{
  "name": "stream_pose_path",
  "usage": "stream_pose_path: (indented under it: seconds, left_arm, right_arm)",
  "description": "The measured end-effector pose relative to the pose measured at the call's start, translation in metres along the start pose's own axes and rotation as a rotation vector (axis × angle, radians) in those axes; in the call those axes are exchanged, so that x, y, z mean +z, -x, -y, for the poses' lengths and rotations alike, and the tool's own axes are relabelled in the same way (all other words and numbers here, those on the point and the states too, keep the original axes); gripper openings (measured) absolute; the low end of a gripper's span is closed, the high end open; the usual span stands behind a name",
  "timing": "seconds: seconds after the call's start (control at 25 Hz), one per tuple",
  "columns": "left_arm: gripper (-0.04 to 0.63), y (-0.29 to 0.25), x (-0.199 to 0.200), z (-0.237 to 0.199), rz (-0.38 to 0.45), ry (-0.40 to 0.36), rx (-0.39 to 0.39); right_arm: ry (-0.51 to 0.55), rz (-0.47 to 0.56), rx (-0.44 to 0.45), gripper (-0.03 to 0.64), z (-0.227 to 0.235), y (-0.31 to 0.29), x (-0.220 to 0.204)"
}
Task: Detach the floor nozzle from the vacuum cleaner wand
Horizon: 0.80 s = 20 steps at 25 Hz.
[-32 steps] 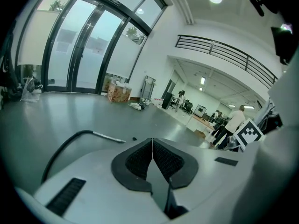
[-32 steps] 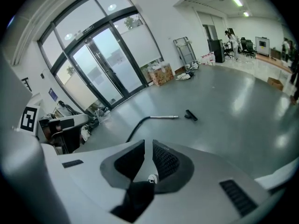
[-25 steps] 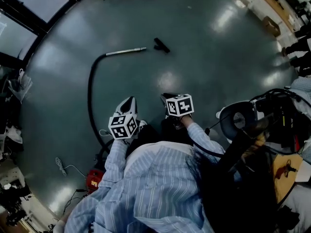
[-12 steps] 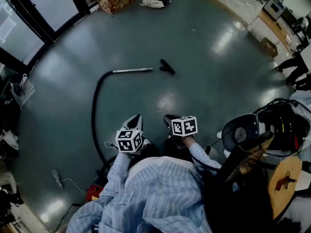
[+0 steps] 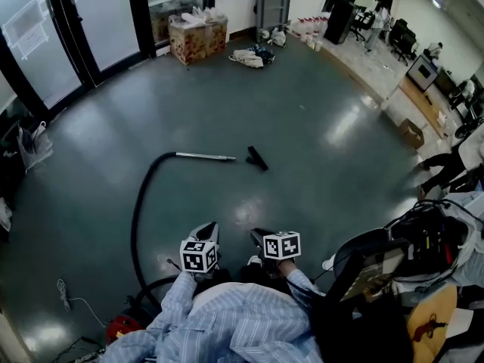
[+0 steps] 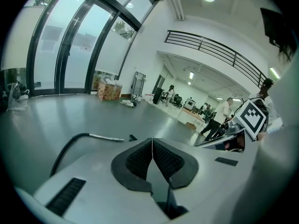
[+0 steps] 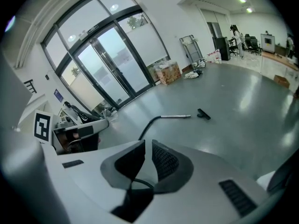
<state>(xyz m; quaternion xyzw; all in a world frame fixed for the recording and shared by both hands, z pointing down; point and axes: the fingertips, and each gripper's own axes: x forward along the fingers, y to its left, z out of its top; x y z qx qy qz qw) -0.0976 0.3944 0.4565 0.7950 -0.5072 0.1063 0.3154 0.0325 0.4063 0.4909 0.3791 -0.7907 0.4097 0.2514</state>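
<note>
The small plastic floor nozzle (image 5: 257,157) and curved hose (image 5: 138,210) are black, the metal wand (image 5: 206,156) silver, the glossy floor (image 5: 318,89) dark teal-grey, the person's shirt (image 5: 227,324) pale blue with thin white stripes, and the white left gripper (image 5: 209,228) and right gripper (image 5: 259,235) carry black-and-white square-marker cubes.

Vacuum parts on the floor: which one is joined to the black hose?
The silver wand. The hose runs into one end, while the little black floor nozzle lies by itself just past the other end.
</note>
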Motion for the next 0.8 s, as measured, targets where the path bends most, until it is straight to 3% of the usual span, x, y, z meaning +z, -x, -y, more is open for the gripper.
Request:
stream_pose_path:
  seconds: [0.28,0.48,0.8]
  left_arm:
    - [0.008,-0.003,0.008,0.01,0.026,-0.003,0.002]
    - [0.008,0.003,-0.003,0.013,0.0,-0.009,0.014]
    - [0.008,0.0,-0.009,0.023,0.0,-0.01,0.026]
  right_arm:
    - [0.026,0.02,0.021,0.049,0.002,0.006,0.015]
    - [0.035,0.01,0.022,0.049,0.004,0.006,0.007]
    - [0.169,0.0,-0.045,0.049,0.021,0.016,0.01]
